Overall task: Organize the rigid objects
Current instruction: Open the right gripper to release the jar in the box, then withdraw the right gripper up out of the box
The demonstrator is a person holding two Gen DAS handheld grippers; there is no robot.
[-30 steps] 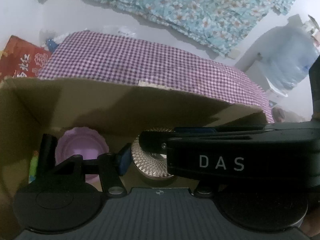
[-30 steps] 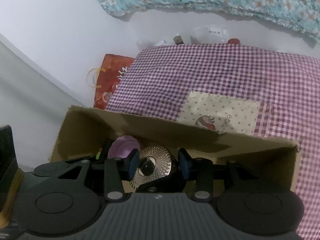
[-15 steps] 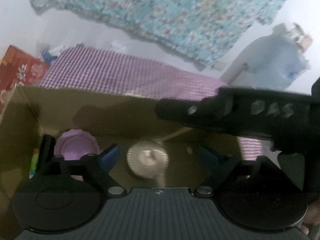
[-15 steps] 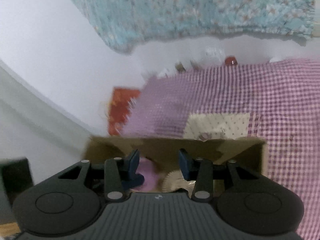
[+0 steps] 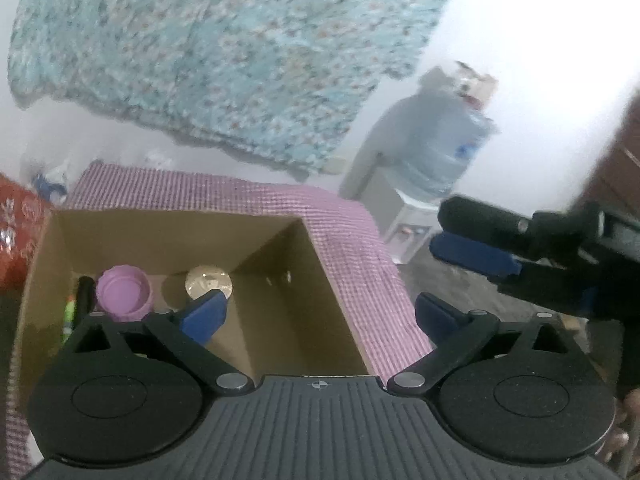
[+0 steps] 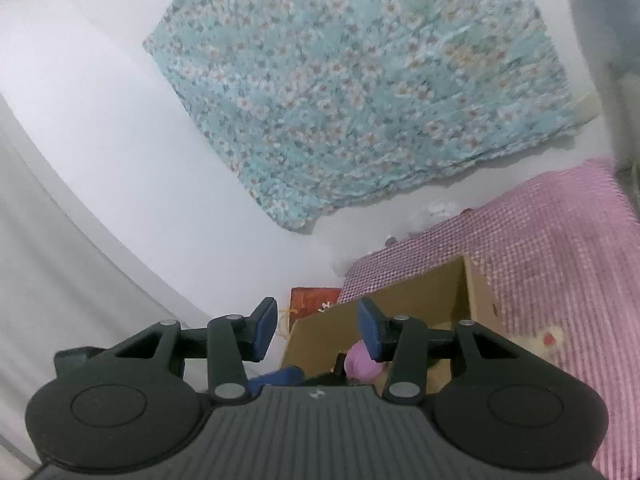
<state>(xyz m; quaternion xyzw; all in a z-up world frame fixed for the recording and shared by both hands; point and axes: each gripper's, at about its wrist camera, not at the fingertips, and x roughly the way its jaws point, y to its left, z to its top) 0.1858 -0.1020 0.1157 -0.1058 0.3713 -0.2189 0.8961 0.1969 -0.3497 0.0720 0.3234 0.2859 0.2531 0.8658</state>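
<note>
An open cardboard box (image 5: 280,312) stands on the purple checked cloth (image 5: 352,248). On its floor lie a purple bowl (image 5: 122,294), a round silver patterned dish (image 5: 208,280), and a black item with a green pen (image 5: 70,312) at the left wall. My left gripper (image 5: 320,316) hovers above the box's near edge, its jaws opening wide with nothing between them. My right gripper (image 6: 318,330) is open and empty, raised to the right of the box and pointing over its corner (image 6: 400,300) at the wall. Its fingers (image 5: 480,220) also show in the left wrist view.
A floral turquoise cloth (image 5: 220,60) hangs on the white wall behind. A water bottle on a dispenser (image 5: 440,152) stands at the right, beyond the cloth's edge. A red bag (image 5: 20,240) sits left of the box. A cream patch (image 6: 548,340) marks the checked cloth.
Both grippers have lifted up and back out of the box. The left jaws have spread wide, and the silver dish lies on the box floor. The right gripper has swung off to the right.
</note>
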